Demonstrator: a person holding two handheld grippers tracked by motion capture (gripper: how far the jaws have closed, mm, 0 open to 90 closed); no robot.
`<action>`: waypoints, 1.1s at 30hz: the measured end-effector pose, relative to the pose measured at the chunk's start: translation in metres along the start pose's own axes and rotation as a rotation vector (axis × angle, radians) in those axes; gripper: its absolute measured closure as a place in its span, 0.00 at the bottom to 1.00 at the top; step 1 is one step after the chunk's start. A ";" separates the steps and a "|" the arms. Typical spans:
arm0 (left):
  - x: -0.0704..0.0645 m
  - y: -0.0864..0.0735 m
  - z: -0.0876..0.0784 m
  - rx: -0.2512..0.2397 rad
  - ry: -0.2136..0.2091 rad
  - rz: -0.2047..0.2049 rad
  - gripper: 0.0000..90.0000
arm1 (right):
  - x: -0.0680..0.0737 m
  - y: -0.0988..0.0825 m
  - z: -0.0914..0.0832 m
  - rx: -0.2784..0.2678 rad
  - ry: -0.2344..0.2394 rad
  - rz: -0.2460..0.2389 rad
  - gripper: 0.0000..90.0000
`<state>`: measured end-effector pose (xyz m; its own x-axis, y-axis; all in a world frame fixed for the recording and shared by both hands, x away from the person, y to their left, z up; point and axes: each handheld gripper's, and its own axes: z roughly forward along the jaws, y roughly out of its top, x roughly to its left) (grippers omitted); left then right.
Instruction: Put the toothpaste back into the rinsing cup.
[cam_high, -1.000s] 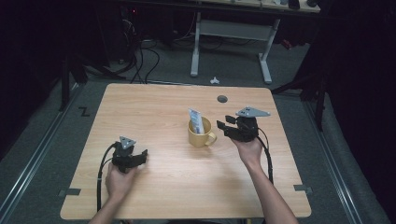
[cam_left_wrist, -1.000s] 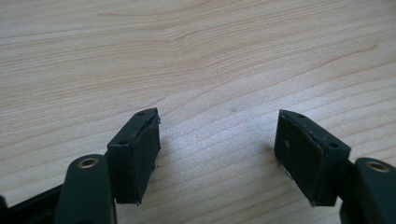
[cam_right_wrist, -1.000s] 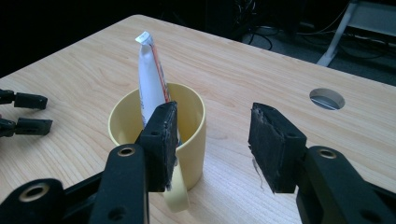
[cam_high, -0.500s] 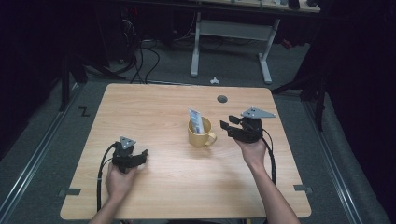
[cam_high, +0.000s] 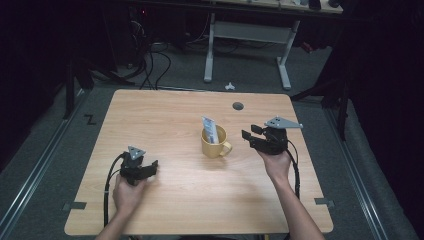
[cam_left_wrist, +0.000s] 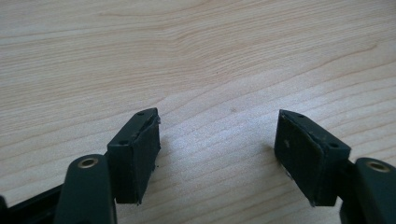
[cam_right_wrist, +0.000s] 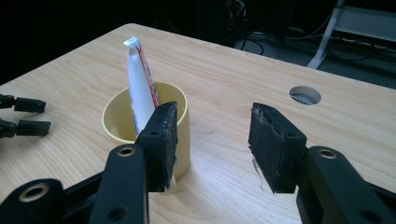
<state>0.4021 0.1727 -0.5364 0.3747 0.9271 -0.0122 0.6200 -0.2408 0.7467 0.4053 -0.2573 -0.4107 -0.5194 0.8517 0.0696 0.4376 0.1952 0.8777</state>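
At the centre of the high view the yellow mug (cam_high: 215, 144) holds an upright toothpaste tube (cam_high: 210, 130), just left of the right gripper (cam_high: 252, 136), whose empty jaws gape; the left gripper (cam_high: 154, 167), also open and empty, sits farther off at lower left.

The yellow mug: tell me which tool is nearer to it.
Right. The right tool hovers just beside the yellow mug, on its handle side, jaws open. The left tool sits farther off on the table, toward the person.
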 end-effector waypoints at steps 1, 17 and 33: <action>0.000 0.000 0.000 0.000 0.000 0.000 0.35 | 0.000 0.000 -0.001 -0.002 -0.003 0.000 0.58; 0.000 0.000 0.000 0.000 0.000 0.000 0.35 | -0.004 -0.005 -0.008 0.000 -0.009 0.010 0.58; 0.000 0.000 0.000 0.000 -0.001 0.000 0.35 | -0.012 -0.016 -0.017 -0.001 -0.026 0.032 0.58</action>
<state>0.4021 0.1728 -0.5364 0.3751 0.9269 -0.0126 0.6199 -0.2407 0.7468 0.3919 -0.2787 -0.4175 -0.4861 0.8697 0.0853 0.4530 0.1673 0.8757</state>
